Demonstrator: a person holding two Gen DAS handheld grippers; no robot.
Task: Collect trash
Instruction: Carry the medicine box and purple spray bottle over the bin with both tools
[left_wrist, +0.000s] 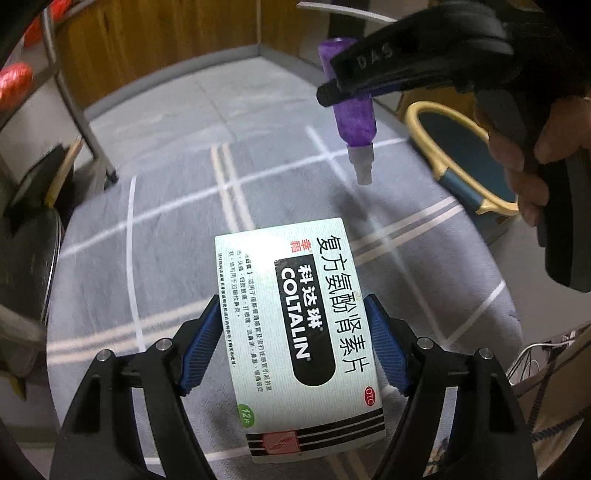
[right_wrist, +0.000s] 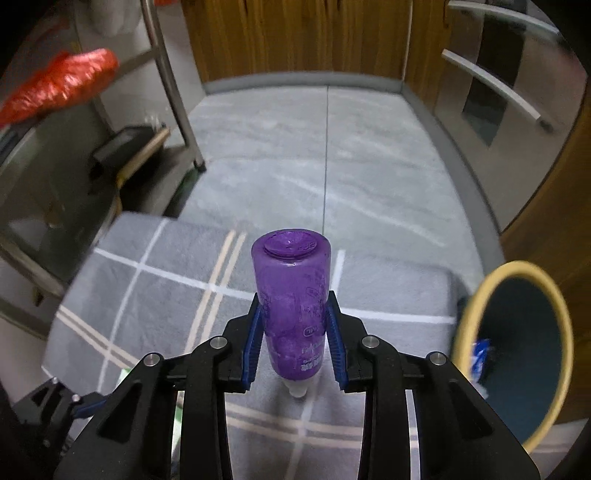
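Note:
My left gripper (left_wrist: 295, 332) is shut on a white Coltalin medicine box (left_wrist: 295, 314), held above the grey checked cloth (left_wrist: 166, 258). My right gripper (right_wrist: 295, 325) is shut on a purple bottle (right_wrist: 293, 306), held upside down with its white cap pointing at the cloth. In the left wrist view the purple bottle (left_wrist: 351, 114) hangs from the right gripper (left_wrist: 332, 92) at the upper right. The trash bin (right_wrist: 517, 350), dark with a yellow rim, stands to the right and holds a blue wrapper (right_wrist: 482, 358). It also shows in the left wrist view (left_wrist: 454, 147).
A metal rack (right_wrist: 173, 81) with a red plastic bag (right_wrist: 59, 85) stands at the left. Wooden cabinets (right_wrist: 295, 37) line the back, and a steel appliance (right_wrist: 509, 81) stands at the right. Cables (left_wrist: 535, 354) lie at the cloth's right edge.

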